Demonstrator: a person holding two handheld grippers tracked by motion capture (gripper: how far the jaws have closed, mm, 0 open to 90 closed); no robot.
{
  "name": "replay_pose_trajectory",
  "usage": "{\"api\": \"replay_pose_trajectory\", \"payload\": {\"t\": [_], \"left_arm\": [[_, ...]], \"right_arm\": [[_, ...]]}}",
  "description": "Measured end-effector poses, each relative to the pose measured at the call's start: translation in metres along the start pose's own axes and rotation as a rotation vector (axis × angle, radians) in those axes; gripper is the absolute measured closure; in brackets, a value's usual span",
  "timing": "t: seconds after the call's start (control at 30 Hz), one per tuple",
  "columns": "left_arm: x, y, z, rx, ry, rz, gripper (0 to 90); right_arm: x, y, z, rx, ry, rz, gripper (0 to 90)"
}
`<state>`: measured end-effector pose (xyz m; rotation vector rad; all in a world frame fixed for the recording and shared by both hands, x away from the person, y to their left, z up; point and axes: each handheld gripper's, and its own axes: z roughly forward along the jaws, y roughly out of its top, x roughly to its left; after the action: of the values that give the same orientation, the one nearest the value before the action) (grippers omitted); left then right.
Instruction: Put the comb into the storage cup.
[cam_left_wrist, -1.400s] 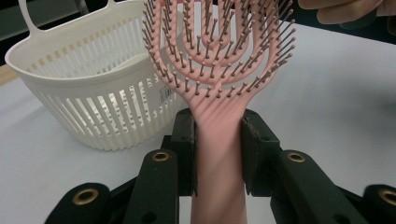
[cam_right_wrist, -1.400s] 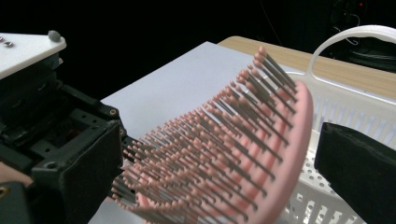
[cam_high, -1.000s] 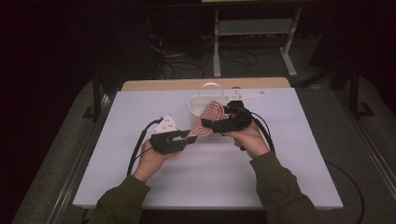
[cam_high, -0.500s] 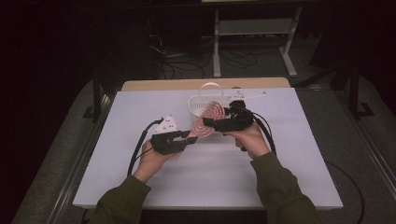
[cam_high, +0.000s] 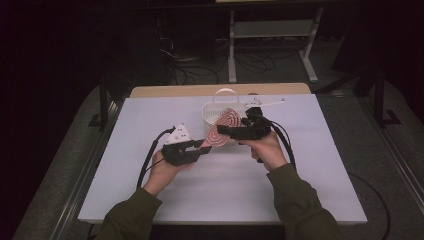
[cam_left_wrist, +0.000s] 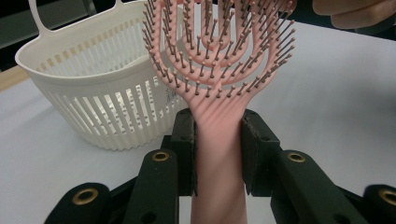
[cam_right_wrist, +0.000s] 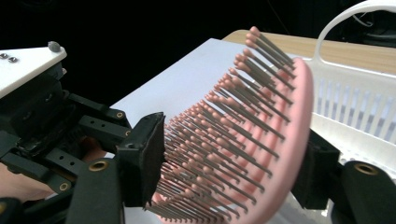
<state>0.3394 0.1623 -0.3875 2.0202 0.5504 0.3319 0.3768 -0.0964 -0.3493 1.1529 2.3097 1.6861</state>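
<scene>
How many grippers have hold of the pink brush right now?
2: the left gripper clamps the hairbrush by its handle, and the right gripper straddles its bristled head, beside the white basket.

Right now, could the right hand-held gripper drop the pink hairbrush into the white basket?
Probably not yet: the left hand-held gripper is clamped on the hairbrush handle. The basket sits close behind, open-topped.

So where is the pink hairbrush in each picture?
High view: the pink hairbrush is mid-table, held up between both grippers, just in front of the white basket.
Left gripper view: centre, handle clamped, bristle head rising to the top.
Right gripper view: centre, bristle head edge-on between the jaws.
Shared landmark: the white basket.
</scene>
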Motion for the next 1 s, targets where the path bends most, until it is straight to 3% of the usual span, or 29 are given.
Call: {"api": "replay_pose_trajectory", "payload": {"t": [1.0], "left_arm": [[-0.0009, -0.0020, 0.0044, 0.020, 0.002, 0.023, 70.3]], "right_arm": [[-0.0042, -0.0004, -0.0005, -0.019, 0.076, 0.076, 58.9]]}}
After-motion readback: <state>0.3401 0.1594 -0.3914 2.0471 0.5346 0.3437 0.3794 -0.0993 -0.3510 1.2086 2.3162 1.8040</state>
